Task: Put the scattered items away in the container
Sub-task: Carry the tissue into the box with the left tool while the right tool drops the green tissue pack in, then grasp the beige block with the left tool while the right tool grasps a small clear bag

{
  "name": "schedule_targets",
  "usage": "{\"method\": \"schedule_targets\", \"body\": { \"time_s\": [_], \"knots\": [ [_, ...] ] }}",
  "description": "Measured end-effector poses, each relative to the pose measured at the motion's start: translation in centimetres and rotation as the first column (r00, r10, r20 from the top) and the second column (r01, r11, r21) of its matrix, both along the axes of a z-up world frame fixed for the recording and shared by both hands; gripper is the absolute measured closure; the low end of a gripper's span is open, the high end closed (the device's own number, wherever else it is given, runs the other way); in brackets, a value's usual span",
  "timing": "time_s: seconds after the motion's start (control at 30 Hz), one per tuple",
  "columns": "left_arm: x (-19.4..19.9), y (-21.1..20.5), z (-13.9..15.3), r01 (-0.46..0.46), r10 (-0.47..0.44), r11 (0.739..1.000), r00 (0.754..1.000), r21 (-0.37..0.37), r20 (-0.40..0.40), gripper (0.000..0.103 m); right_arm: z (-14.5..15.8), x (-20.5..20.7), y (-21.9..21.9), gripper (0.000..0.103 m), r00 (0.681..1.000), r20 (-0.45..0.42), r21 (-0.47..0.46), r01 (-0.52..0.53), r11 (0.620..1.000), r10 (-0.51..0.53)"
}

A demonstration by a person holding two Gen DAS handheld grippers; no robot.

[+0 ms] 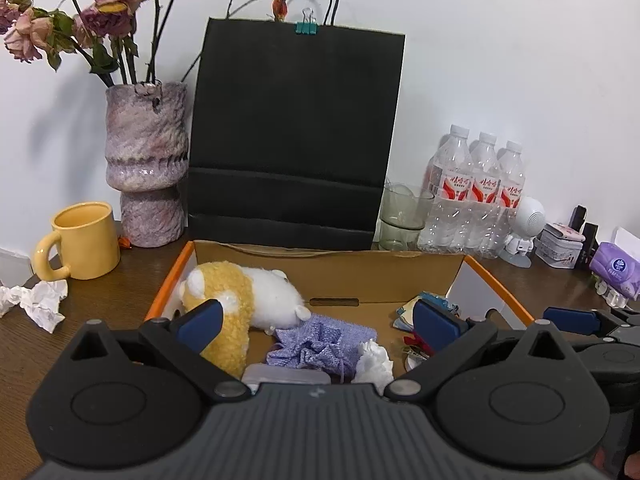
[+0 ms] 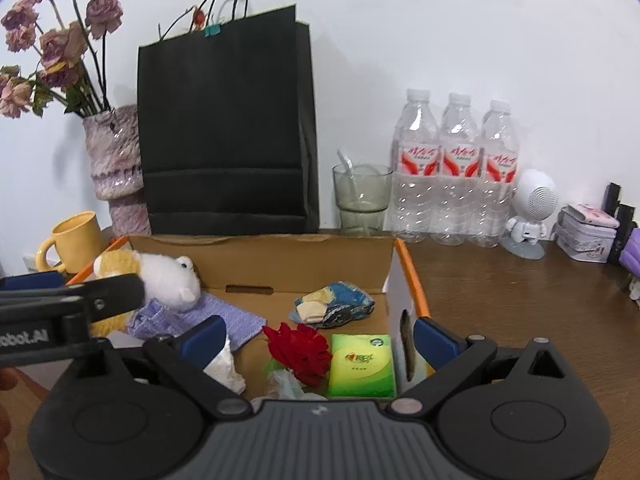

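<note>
An open cardboard box [image 1: 332, 270] with orange edges holds a yellow and white plush toy [image 1: 248, 292], a purple knitted cloth [image 1: 320, 344], a crumpled white tissue [image 1: 374, 362] and a blue patterned cloth [image 2: 336, 304]. The right wrist view also shows a red fabric flower [image 2: 300, 350] and a green tissue pack [image 2: 362, 364] inside the box [image 2: 304, 264]. My left gripper [image 1: 318, 322] is open and empty above the box's near side. My right gripper [image 2: 318, 334] is open and empty over the box's right part. Crumpled white paper [image 1: 36, 300] lies on the table left of the box.
Behind the box stand a black paper bag [image 1: 292, 136], a vase of dried roses [image 1: 148, 164], a yellow mug [image 1: 80, 242], a glass [image 2: 362, 196], three water bottles [image 2: 456, 172] and a white astronaut figure [image 2: 530, 212]. Tins [image 2: 588, 232] and a purple tissue pack [image 1: 618, 268] sit at right.
</note>
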State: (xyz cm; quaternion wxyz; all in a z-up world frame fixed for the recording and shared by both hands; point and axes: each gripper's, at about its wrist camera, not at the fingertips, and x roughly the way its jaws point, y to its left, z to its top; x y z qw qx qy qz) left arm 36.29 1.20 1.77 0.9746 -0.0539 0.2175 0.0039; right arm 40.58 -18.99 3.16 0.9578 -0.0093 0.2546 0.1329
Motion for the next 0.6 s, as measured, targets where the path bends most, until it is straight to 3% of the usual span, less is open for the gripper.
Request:
{"method": "schedule_targets", "body": {
  "time_s": [0.2, 0.37, 0.6],
  "knots": [
    [-3.5, 1.9, 0.6, -0.023, 0.024, 1.0, 0.999, -0.005, 0.032, 0.0, 0.6, -2.8, -1.9, 0.003, 0.998, 0.049, 0.029, 0.024, 0.999, -0.025],
    [-6.7, 3.4, 0.3, -0.047, 0.047, 0.999, 0.999, 0.017, 0.022, 0.0, -0.2, -5.3, -3.1, 0.003, 0.999, 0.034, 0.022, 0.027, 0.999, -0.028],
    [-9.4, 5.8, -1.8, -0.108, 0.107, 0.994, 0.993, -0.014, -0.045, 0.0, -1.9, -8.7, -4.9, 0.003, 0.999, 0.001, 0.007, 0.041, 0.999, -0.041]
  ]
}}
